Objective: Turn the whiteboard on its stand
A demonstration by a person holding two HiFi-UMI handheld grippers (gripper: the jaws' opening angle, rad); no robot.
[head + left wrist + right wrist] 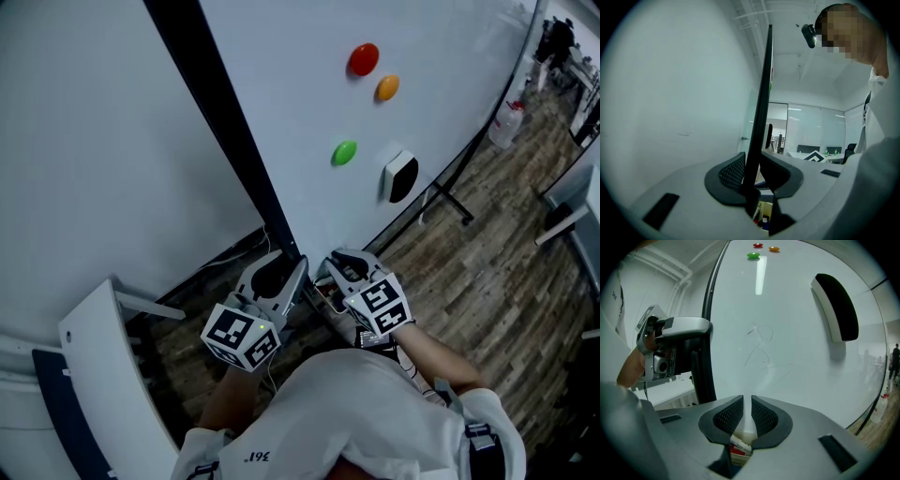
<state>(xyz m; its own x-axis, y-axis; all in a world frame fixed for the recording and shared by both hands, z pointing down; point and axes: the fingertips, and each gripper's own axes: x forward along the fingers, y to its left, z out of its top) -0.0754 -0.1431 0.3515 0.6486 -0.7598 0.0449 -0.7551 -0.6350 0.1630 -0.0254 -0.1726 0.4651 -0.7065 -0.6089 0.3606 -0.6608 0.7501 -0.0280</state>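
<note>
The whiteboard (pixel 309 94) stands tilted in front of me, with a black frame (pixel 220 122) down its near side. My left gripper (pixel 278 267) is shut on that frame. In the left gripper view the frame (pixel 761 117) rises straight up from between the pads of the left gripper (pixel 751 176). My right gripper (pixel 342 265) sits just to the right, at the board's lower edge. In the right gripper view its jaws (pixel 747 416) stand nearly together, with a thin pale strip of the board's edge between the pads. The whiteboard face (pixel 787 333) stretches away beyond them.
Red (pixel 364 58), orange (pixel 387 88) and green (pixel 345 152) magnets and an eraser (pixel 401 175) stick to the board. A stand leg (pixel 448 199) lies on the wooden floor at right, and a bottle (pixel 506 122) stands farther off. A white curved chair part (pixel 103 366) is at lower left.
</note>
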